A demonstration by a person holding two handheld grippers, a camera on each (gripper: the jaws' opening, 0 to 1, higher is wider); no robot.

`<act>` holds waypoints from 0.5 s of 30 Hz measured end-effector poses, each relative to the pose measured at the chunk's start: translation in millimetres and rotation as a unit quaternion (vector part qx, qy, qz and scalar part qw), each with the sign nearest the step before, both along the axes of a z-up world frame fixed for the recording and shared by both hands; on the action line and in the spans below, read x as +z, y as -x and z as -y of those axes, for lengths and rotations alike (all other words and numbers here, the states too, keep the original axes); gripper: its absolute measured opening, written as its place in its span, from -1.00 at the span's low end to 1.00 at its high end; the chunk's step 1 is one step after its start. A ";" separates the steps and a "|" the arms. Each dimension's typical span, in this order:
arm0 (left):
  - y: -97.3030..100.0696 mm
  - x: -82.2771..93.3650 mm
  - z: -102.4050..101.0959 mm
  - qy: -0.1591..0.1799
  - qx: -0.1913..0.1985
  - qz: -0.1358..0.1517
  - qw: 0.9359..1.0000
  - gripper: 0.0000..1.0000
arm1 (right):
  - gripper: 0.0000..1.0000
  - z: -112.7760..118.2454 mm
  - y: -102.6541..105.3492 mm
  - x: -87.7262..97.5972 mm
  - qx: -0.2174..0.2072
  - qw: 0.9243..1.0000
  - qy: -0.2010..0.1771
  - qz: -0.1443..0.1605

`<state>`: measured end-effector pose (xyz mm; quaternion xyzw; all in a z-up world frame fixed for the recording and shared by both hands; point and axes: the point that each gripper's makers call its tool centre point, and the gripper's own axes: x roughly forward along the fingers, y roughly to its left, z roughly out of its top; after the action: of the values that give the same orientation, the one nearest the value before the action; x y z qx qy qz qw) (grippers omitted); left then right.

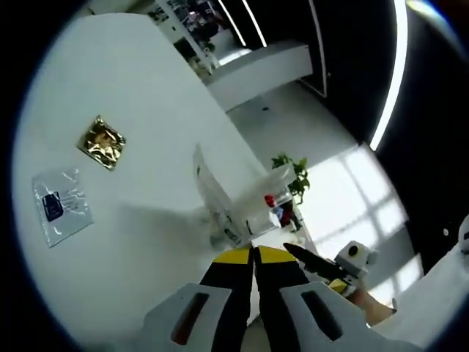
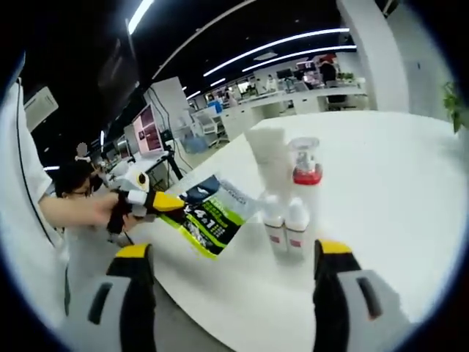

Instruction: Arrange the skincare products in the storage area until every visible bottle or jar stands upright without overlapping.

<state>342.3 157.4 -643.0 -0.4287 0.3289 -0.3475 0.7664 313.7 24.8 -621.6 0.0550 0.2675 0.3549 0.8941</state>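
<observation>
My left gripper (image 1: pixel 254 253) is shut on the edge of a flat green-and-black sachet (image 2: pixel 212 218), which rises edge-on from the jaws (image 1: pixel 216 198) above the white table's edge. A white tube (image 2: pixel 267 163) stands upright beside it, with a clear-capped bottle with a red collar (image 2: pixel 305 172) and two small white bottles (image 2: pixel 284 224); all are close together. In the left gripper view the red-collared bottle (image 1: pixel 271 205) shows just past the sachet. My right gripper (image 2: pixel 234 253) hangs open and wide in front of the bottles, holding nothing. My left gripper (image 2: pixel 170 203) reaches in from the left.
A gold foil sachet (image 1: pixel 102 141) and a clear bag with a dark blue item (image 1: pixel 58 205) lie flat farther out on the white table (image 1: pixel 146 95). A person's hand (image 2: pixel 88 209) holds the left gripper. A potted plant (image 1: pixel 292 172) stands past the table edge.
</observation>
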 end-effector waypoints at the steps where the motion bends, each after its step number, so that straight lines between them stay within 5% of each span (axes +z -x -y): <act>1: -0.8 -4.3 -0.2 -0.007 -0.001 -0.002 1.000 -1.00 | 0.83 0.7 -0.3 -1.0 0.000 1.000 0.001 -0.001; 15: -3.0 -67.8 -10.0 -0.132 0.002 -0.053 0.990 -1.00 | 0.85 9.2 -0.8 -14.4 -0.012 1.000 0.012 -0.017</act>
<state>345.3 167.3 -710.7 -0.3422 0.4109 -0.2766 0.7985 314.5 15.6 -636.0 0.0532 0.2861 0.3396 0.8944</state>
